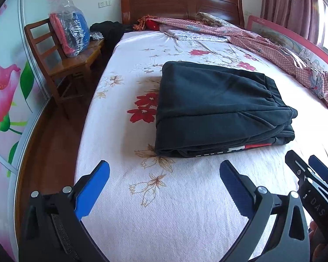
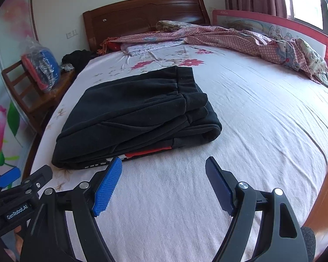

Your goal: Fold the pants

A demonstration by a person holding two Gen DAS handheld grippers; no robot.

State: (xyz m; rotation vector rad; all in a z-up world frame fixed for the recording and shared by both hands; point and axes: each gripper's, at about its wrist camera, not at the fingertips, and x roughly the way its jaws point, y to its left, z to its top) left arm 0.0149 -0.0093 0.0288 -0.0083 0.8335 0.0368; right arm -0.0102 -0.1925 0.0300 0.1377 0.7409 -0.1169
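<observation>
The dark pants (image 1: 218, 109) lie in a compact folded stack on the flowered bed sheet (image 1: 164, 207), with a red and white stripe showing along the near edge. In the right wrist view the pants (image 2: 137, 113) sit ahead and to the left, waistband on top. My left gripper (image 1: 164, 170) hovers over bare sheet just short of the stack, open and holding nothing. My right gripper (image 2: 164, 166) is also open and holds nothing, its left pad close to the stack's near edge. Each gripper shows at the edge of the other's view: the right gripper (image 1: 306, 163), the left gripper (image 2: 21, 179).
A wooden headboard (image 1: 181, 4) and a crumpled patterned quilt (image 1: 273, 48) lie at the far end and right side of the bed. A wooden chair (image 1: 61, 65) with a plastic bag of clothes (image 1: 70, 32) stands on the left. A pink bed rail (image 2: 273, 26) lines the right side.
</observation>
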